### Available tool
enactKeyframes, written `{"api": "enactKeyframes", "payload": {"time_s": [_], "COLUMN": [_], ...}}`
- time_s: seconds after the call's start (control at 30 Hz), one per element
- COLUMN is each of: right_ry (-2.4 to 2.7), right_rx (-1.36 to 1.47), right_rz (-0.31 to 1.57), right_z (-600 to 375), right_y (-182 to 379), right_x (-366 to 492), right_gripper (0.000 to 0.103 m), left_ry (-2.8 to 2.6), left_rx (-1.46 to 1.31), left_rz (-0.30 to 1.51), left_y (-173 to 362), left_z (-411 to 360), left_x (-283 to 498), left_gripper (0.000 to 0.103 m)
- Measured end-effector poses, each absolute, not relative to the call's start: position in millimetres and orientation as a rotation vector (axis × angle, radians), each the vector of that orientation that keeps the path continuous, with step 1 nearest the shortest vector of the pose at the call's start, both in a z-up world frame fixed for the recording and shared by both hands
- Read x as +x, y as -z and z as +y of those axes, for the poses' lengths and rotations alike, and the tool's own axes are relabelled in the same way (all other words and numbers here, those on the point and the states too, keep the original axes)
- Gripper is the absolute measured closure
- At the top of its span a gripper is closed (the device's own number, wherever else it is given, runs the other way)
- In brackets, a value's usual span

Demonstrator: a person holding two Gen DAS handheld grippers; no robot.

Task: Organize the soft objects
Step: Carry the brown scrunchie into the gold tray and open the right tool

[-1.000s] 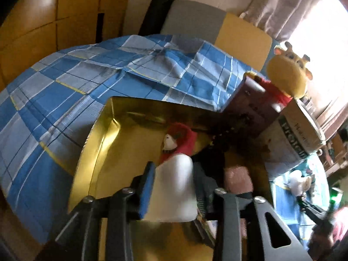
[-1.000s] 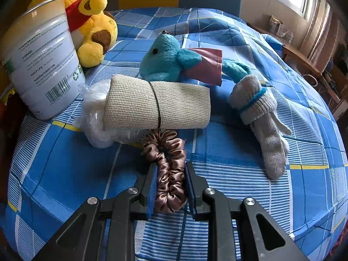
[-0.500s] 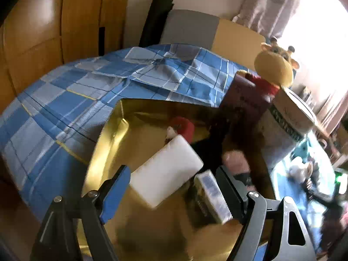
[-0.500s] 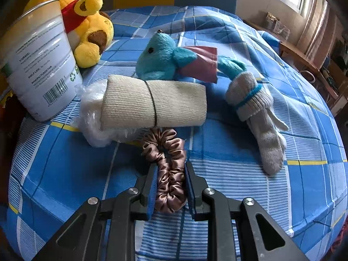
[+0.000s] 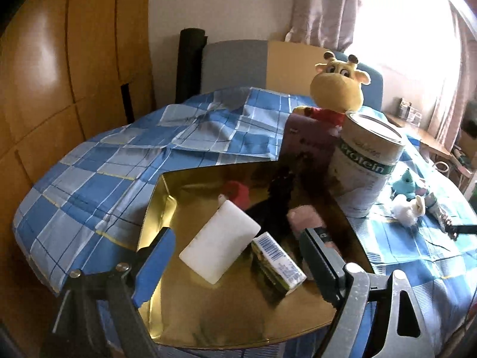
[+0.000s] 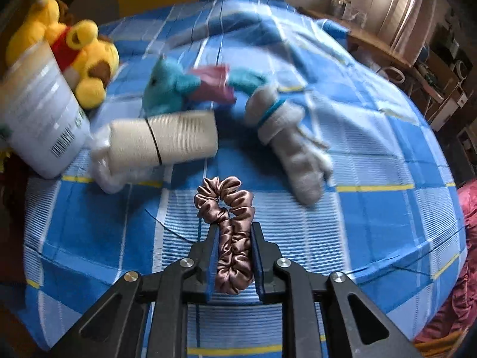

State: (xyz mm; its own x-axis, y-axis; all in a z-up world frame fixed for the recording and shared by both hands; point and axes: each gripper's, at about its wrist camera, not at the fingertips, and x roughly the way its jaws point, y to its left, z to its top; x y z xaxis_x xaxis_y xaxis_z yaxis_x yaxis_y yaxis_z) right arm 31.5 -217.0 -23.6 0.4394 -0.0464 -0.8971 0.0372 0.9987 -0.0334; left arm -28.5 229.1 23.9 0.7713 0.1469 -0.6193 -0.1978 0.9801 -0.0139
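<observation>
Shiny brown scrunchie [image 6: 231, 235] pinched tight in the right gripper [image 6: 233, 240].
It hangs above the blue checked blanket [image 6: 372, 208], near the tan cloth roll [image 6: 167, 141] and grey sock [image 6: 293, 155]. The left gripper [image 5: 235, 264] is spread wide over the gold box [image 5: 214, 310], holding nothing; a white block [image 5: 220, 241] lies inside.

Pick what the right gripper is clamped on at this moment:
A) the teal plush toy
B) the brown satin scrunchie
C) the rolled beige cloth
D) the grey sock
B: in the right wrist view the right gripper has its two fingers pressed against the sides of the brown satin scrunchie, while the other three items lie apart from it on the blue plaid bedspread.
</observation>
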Motion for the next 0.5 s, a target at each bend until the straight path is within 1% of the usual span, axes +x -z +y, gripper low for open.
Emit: {"api": "enactKeyframes", "payload": {"time_s": [0.2, 0.4, 0.5], "right_ry": [0.071, 0.117, 0.131], "right_rx": [0.04, 0.048, 0.061], "right_rz": [1.051, 0.946, 0.871], "right_z": [-225, -208, -187], "right_y": [-21, -97, -151], "right_x": [66, 142, 180], "right_gripper": [0.085, 0.085, 0.085], "left_ry": [-0.163, -0.134, -0.122], "left_rx": [-0.079, -0.078, -0.077], "left_rz": [0.673, 0.682, 0.685], "left_y": [-22, -19, -19], "left_z": [225, 221, 219], "left_x": [-25, -24, -25], "left_gripper": [0.017, 0.017, 0.017]}}
